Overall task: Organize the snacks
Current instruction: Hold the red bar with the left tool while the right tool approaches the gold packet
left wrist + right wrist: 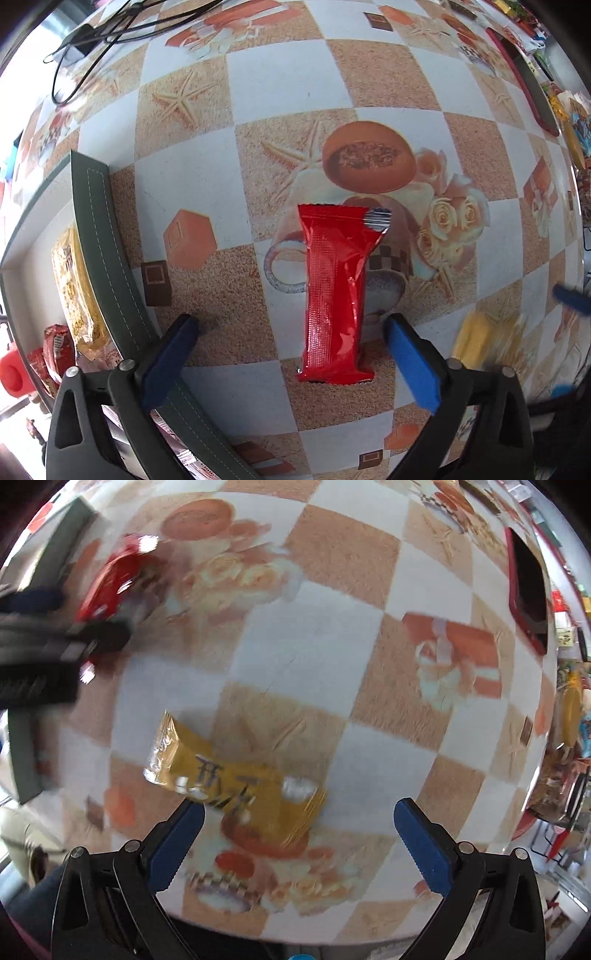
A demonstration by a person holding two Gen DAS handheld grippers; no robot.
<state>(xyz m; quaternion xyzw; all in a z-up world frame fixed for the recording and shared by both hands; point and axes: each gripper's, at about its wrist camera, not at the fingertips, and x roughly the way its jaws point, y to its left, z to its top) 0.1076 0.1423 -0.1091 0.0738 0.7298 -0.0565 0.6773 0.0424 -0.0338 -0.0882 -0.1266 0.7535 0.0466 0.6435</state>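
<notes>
A red snack packet lies on the patterned tablecloth, lengthwise between the fingers of my left gripper, which is open and empty around its near end. A yellow snack packet lies slanted on the table just ahead of my right gripper, which is open and empty; the view is blurred. The yellow packet also shows blurred in the left wrist view. The red packet and the left gripper show at the far left of the right wrist view.
A grey box at the left holds yellow and red snack packets. A red-edged phone lies at the table's right side. Black cables lie at the far left. Clutter stands beyond the table's right edge.
</notes>
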